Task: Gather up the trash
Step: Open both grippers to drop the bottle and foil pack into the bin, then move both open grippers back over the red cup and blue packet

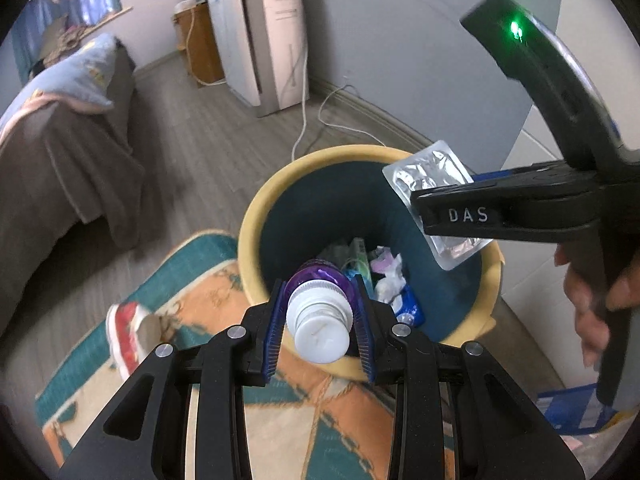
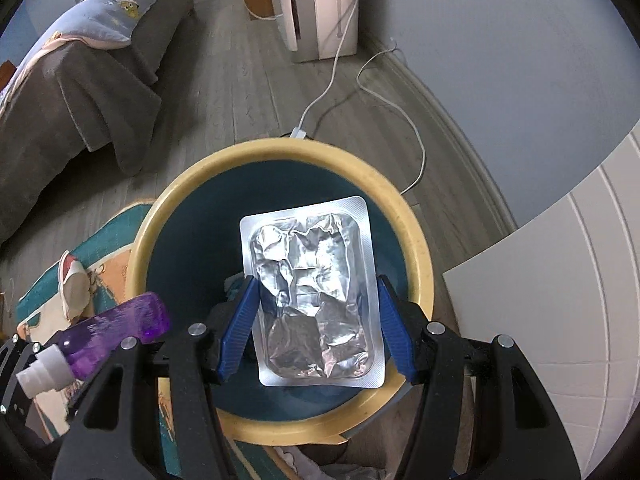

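Observation:
A round trash bin (image 1: pixel 256 216) (image 2: pixel 416 240) with a yellow rim and dark teal inside stands on the floor, with several scraps of waste at its bottom. My left gripper (image 1: pixel 320 284) is shut on a purple bottle (image 1: pixel 320 280) with a white cap, held over the bin's near rim. In the right wrist view the same purple bottle (image 2: pixel 116 328) shows at lower left. My right gripper (image 2: pixel 316 284) is shut on the long edges of a silver foil blister pack (image 2: pixel 316 292) (image 1: pixel 432 172), hanging directly above the bin's opening.
A patterned teal and orange rug (image 1: pixel 200 280) lies under the bin, with a red and white shoe (image 1: pixel 128 332) on it. A bed with a brown blanket (image 1: pixel 60 168) is left. White cables (image 2: pixel 400 92) run behind the bin. A white appliance (image 1: pixel 264 32) stands by the wall; a white panel (image 2: pixel 560 280) is right.

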Tool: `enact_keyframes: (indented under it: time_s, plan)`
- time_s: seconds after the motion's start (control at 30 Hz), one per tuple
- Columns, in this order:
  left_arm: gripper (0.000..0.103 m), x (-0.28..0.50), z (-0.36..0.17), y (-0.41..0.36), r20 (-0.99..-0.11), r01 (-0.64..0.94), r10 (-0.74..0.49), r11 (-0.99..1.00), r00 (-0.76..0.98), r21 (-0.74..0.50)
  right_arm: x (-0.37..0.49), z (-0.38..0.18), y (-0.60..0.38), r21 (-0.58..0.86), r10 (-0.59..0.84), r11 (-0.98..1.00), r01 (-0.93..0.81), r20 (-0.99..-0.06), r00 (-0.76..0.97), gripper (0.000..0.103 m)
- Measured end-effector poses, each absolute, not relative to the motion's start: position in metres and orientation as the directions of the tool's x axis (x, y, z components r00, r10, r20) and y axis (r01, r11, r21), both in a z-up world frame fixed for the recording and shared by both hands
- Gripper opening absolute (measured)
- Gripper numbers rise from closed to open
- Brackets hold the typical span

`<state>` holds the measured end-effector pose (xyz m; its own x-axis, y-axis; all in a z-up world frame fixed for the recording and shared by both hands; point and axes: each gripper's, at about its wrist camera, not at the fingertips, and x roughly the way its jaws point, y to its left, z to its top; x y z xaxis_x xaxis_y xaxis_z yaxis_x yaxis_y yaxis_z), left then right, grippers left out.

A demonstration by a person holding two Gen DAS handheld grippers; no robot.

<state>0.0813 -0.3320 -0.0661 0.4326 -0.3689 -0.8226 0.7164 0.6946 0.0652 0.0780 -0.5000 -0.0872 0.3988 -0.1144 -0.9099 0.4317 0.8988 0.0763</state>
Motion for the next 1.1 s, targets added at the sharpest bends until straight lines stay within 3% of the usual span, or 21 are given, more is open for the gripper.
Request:
enact_keyframes:
  time_s: [0.23, 0.27, 0.33, 0.4, 0.5, 0.53, 0.57, 0.87, 1.1]
  plan:
    - [0.035, 0.082, -0.063, -0.333, -0.793, 0.710, -0.390, 0.701, 0.468, 0.074, 0.077, -0.081, -0.502, 0.099, -0.120, 0.892, 0.442, -0.889, 0.441, 0.060]
    - [0.037, 0.083, -0.062, -0.331, -0.790, 0.706, -0.391, 0.704, 0.472, 0.074, 0.077, -0.080, -0.501, 0.100, -0.119, 0.894, 0.438, -0.887, 0.446, 0.062]
    - [0.042, 0.084, -0.062, -0.327, -0.787, 0.700, -0.391, 0.711, 0.477, 0.071, 0.079, -0.077, -0.497, 0.102, -0.118, 0.898, 0.427, -0.881, 0.458, 0.076]
    - [0.048, 0.084, -0.061, -0.322, -0.784, 0.690, -0.392, 0.721, 0.482, 0.063, 0.080, -0.074, -0.493, 0.099, -0.117, 0.905, 0.413, -0.876, 0.468, 0.079]
    - [0.075, 0.083, -0.059, -0.315, -0.776, 0.674, -0.388, 0.736, 0.497, 0.063, 0.082, -0.068, -0.487, 0.097, -0.113, 0.915, 0.391, -0.870, 0.480, 0.095]
    - [0.092, 0.081, -0.057, -0.311, -0.769, 0.666, -0.383, 0.743, 0.512, 0.073, 0.082, -0.066, -0.486, 0.100, -0.111, 0.916, 0.388, -0.868, 0.484, 0.097]
    - [0.096, 0.080, -0.055, -0.309, -0.762, 0.658, -0.378, 0.748, 0.526, 0.083, 0.082, -0.064, -0.484, 0.099, -0.111, 0.917, 0.386, -0.866, 0.487, 0.097]
    - [0.097, 0.058, -0.032, -0.249, -0.759, 0.606, -0.349, 0.792, 0.550, 0.075, 0.072, -0.047, -0.443, 0.022, -0.142, 0.943, 0.331, -0.875, 0.463, 0.097]
    - [0.098, 0.043, -0.013, -0.176, -0.758, 0.528, -0.265, 0.841, 0.596, 0.121, 0.054, -0.031, -0.385, 0.112, -0.039, 0.952, 0.284, -0.878, 0.477, 0.097]
